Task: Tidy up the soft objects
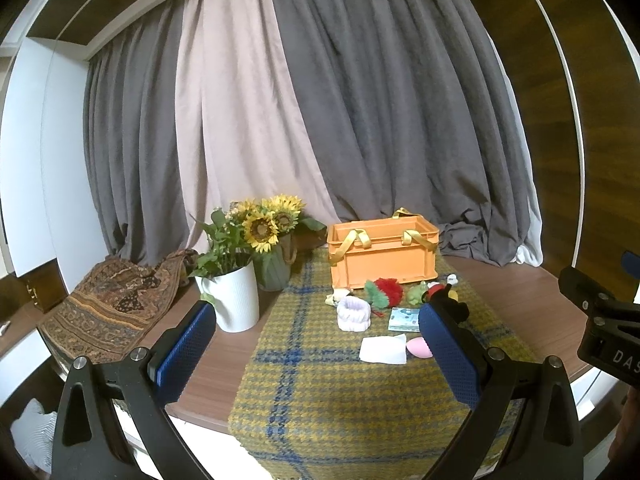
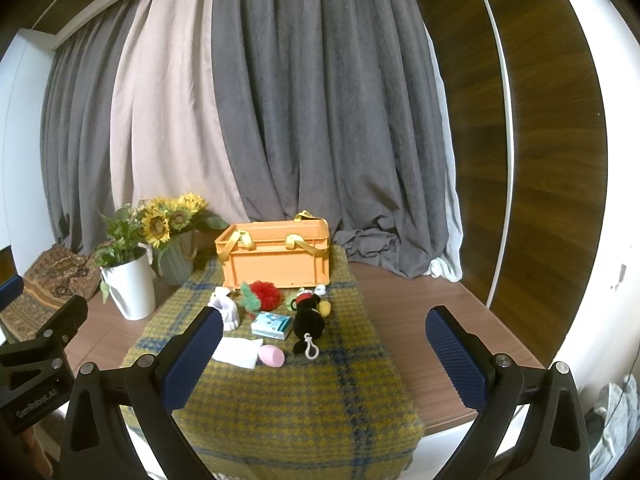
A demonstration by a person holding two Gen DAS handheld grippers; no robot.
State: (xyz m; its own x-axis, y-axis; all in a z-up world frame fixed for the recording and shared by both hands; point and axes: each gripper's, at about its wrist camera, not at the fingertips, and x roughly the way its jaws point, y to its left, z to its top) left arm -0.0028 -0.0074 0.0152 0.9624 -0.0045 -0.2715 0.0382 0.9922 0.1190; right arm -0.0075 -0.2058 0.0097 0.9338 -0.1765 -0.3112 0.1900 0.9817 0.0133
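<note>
grey curtains, plaid cloth (image 2: 288, 396), orange basket (image 2: 276, 258), soft toys (clustered), left claw (image 1: 316, 340), right claw (image 2: 324, 350), both wide open, empty

Orange crate (image 2: 280, 264): smooth matt plastic. Runner (image 2: 288, 392): coarse woven wool-like cloth. Counter (image 2: 420, 320): smooth wood-grain finish. White pot (image 1: 236, 296): glossy, ribbed. Curtains (image 1: 360, 120): matt cloth.

Black, angular frames on left gripper (image 1: 316, 320) and right gripper (image 2: 324, 324), with triangular cutouts and round silver screws near each finger base; blue, dimple-textured pads (image 2: 456, 356) inside the fingers; white lettering along one side
</note>
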